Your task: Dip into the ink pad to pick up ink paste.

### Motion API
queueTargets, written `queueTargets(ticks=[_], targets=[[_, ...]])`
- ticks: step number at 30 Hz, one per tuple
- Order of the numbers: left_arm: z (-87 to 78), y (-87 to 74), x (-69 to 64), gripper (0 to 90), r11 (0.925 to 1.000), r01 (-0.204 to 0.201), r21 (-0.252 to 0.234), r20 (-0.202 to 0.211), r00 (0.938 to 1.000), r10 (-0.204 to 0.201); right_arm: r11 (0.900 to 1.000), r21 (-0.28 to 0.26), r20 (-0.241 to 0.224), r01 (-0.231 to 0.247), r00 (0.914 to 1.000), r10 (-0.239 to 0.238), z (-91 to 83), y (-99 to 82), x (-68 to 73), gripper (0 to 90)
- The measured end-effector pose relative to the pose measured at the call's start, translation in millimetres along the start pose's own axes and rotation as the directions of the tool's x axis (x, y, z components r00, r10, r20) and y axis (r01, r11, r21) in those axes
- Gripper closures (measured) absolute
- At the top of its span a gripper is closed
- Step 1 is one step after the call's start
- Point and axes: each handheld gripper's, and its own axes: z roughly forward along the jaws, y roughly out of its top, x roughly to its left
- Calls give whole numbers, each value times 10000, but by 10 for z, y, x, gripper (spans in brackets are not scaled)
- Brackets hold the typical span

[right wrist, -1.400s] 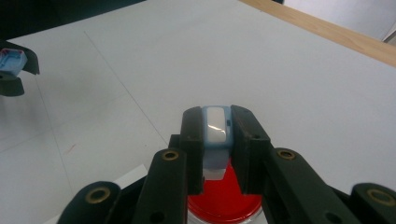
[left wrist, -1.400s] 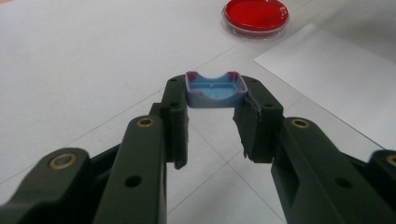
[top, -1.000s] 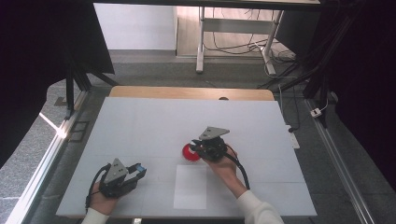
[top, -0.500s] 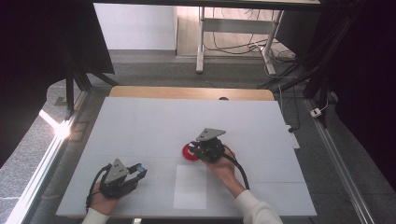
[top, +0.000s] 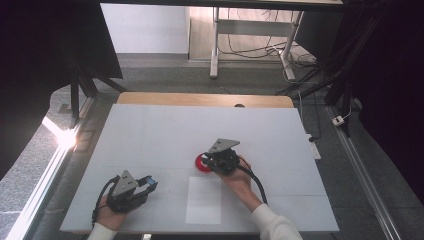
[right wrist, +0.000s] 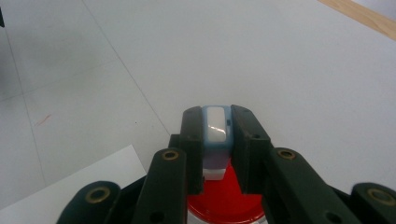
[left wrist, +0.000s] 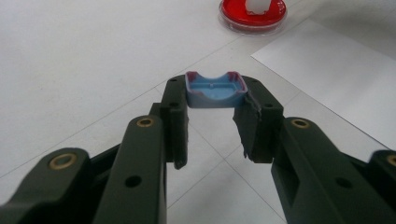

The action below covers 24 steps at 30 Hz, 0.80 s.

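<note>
Right hand-held gripper [top: 214, 161] clamps a white block [right wrist: 215, 125] above the white table [top: 150, 135].

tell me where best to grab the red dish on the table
Probably the rim of the red dish, jaws across it from above: it is low, round and flat on the table, so only the thin edge offers hold. The right hand-held gripper sits over it now, holding a small block.

red dish [right wrist: 223, 198]: cut off by the bottom edge in the right gripper view, flanks hidden behind the jaws.
white block [left wrist: 259, 3]: top cut off by the upper edge in the left gripper view.
left hand [top: 107, 218]: mostly hidden under the left tool [top: 147, 182].
</note>
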Motion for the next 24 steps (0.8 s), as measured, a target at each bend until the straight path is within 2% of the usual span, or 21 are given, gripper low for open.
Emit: queueTargets(ticks=[18, 24], targets=[[8, 0, -8, 653, 10000, 5, 23, 48, 10000, -6, 10000, -6, -51, 6, 10000, -6, 18, -19, -5, 751], [11, -2, -5, 652, 10000, 22, 47, 64, 10000, -23, 9999, 138, 16, 5, 10000, -5, 32, -29, 5, 753]])
